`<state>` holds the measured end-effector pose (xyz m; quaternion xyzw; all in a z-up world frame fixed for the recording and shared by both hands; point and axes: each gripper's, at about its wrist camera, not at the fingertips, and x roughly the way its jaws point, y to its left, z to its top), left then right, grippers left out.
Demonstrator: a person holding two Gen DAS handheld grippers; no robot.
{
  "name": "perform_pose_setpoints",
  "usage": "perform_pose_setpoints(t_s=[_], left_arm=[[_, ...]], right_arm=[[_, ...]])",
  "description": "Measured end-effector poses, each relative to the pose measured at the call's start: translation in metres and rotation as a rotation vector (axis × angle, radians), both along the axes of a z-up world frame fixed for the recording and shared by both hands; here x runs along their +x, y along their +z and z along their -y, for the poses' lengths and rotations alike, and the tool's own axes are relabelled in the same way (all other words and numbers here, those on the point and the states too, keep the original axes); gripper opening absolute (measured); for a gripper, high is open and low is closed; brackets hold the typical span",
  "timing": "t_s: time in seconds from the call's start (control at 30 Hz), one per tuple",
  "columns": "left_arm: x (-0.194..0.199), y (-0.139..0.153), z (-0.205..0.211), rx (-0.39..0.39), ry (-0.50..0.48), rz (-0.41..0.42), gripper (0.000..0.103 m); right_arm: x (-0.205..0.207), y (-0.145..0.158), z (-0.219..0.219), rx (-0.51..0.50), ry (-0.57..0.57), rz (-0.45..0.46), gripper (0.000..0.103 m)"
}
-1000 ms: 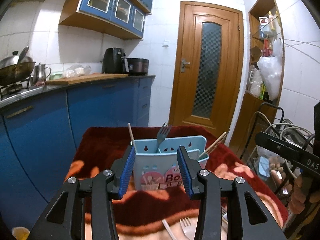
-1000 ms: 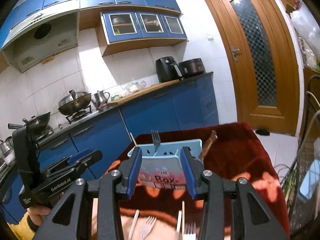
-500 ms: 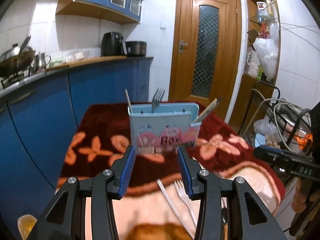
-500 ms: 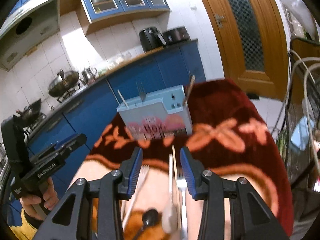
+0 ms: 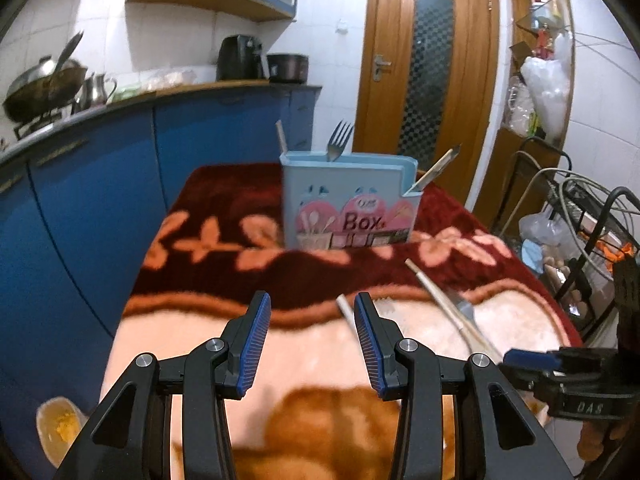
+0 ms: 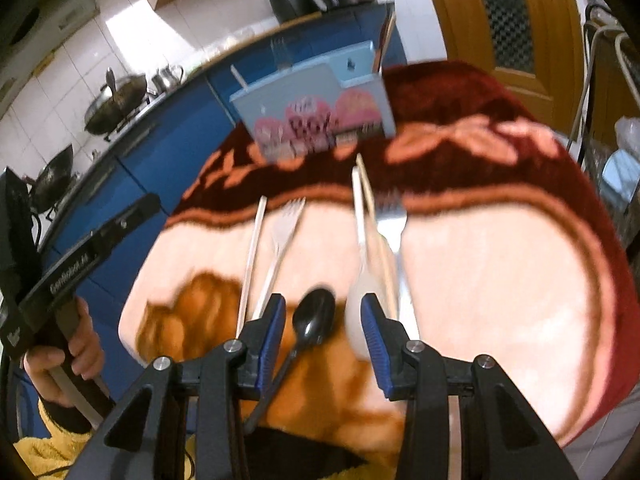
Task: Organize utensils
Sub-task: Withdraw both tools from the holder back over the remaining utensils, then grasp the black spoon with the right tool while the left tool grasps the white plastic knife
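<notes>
You're holding both hand-held grippers spread and empty: right hand-held gripper [image 6: 323,318] hovering over the black spoon [image 6: 314,316], utensil box [image 6: 316,108] at 12 o'clock; left hand-held gripper [image 5: 312,320] likewise.

The blanket [image 6: 500,264] on the worktop is dark red round its edge with salmon leaf shapes, and pale peach inside with an orange-brown patch. The utensil box [image 5: 350,200] is light blue with pink scalloped pictures and dark lettering. On the blanket lie a black spoon [image 6: 314,318], a white spoon [image 6: 362,240] and a silver fork [image 6: 394,224]; both grippers' pads are blue on black.
</notes>
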<state>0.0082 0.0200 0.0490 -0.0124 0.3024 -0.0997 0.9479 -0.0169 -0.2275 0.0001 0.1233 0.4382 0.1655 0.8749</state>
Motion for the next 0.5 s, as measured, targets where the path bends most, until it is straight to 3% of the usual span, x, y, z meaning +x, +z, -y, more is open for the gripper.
perform_pose_setpoints(t_s=[0.5], left_arm=[[-0.005, -0.025, -0.03, -0.047, 0.073, -0.083, 0.045]], right_arm=[[0.006, -0.021, -0.018, -0.024, 0.014, -0.06, 0.03]])
